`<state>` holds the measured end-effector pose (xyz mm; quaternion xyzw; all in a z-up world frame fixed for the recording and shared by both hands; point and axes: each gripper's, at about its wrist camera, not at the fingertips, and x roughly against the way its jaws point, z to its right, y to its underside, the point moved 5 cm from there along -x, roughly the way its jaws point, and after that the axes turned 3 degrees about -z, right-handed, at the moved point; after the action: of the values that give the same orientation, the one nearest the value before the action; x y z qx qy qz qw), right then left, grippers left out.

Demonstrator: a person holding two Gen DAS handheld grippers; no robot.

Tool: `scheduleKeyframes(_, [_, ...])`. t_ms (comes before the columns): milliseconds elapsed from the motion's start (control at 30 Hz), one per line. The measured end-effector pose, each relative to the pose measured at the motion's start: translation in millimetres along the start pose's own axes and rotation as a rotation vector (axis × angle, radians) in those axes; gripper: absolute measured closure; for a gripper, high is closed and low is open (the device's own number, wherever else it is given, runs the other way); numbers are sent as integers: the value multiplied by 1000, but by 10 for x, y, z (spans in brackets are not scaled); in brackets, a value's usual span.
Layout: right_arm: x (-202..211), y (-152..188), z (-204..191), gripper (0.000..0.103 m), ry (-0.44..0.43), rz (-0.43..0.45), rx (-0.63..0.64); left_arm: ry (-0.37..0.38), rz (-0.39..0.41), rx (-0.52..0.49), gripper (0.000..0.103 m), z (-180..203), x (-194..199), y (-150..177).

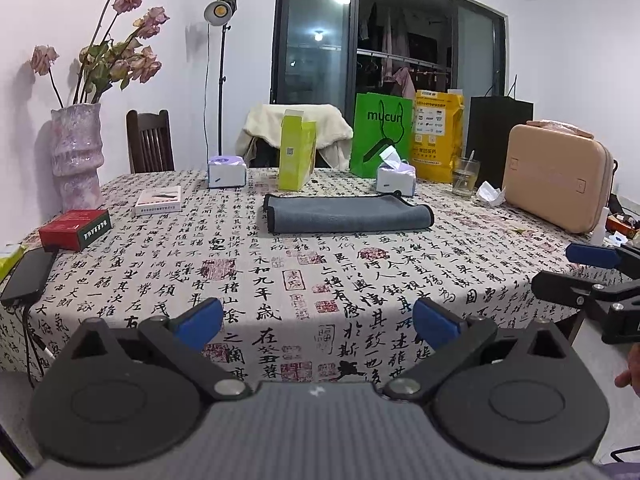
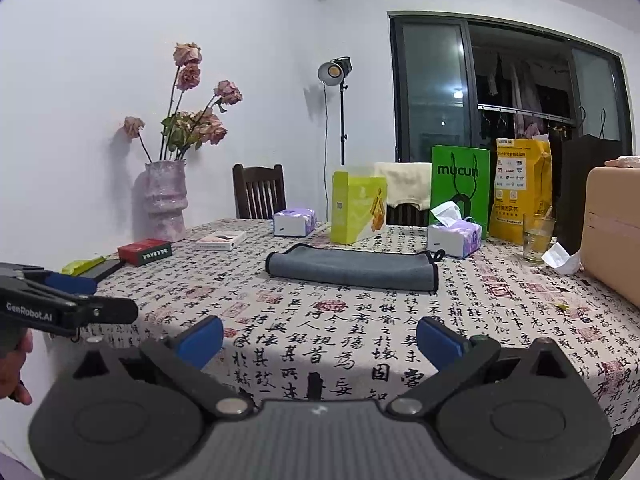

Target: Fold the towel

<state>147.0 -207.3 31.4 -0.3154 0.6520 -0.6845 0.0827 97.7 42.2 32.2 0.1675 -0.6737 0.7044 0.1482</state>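
Towel [image 1: 347,213] of grey microfibre with dark edging lay in a flat, already doubled-looking band on the far middle of the worktop [image 1: 280,280], well apart from both claws, with a small hanging loop at its right end. The left claw [image 1: 318,322] hung over the near edge with its blue-padded fingers spread wide and nothing between them; the right claw [image 2: 319,336] stood likewise agape and empty, near the same edge. Judging from this, either the reach had not begun or the fold was largely made; if another fold was wanted, each claw would do best to travel forward over the cloth, take one short end by its two layers together, and carry it squarely across so the dark edging met, without dragging the tablecloth [image 2: 360,340] beneath, which looked loose enough to ruck. Care seemed needed near the tissue pack [image 2: 454,236] and the yellow-green carton [image 2: 358,208] just behind the towel, and the drinking glass [image 2: 538,238] farther right, any of which a wide sweep might knock. The calligraphy-printed tablecloth also carried a red box [image 1: 75,229], a flat white box [image 1: 158,200], a phone [image 1: 28,276] at the left edge, and a tan hard case [image 1: 558,176]. Beyond stood a vase of dried roses [image 1: 76,156], a dark wooden chair [image 1: 150,142], a studio lamp [image 1: 220,10], a green shopping bag [image 1: 380,132], and a night-dark window [image 1: 400,40].
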Motion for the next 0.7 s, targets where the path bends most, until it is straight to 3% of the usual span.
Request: scheduleKeyframes(700, [191, 217, -128, 0, -20, 24, -74, 28, 13, -7, 0, 51, 276, 227])
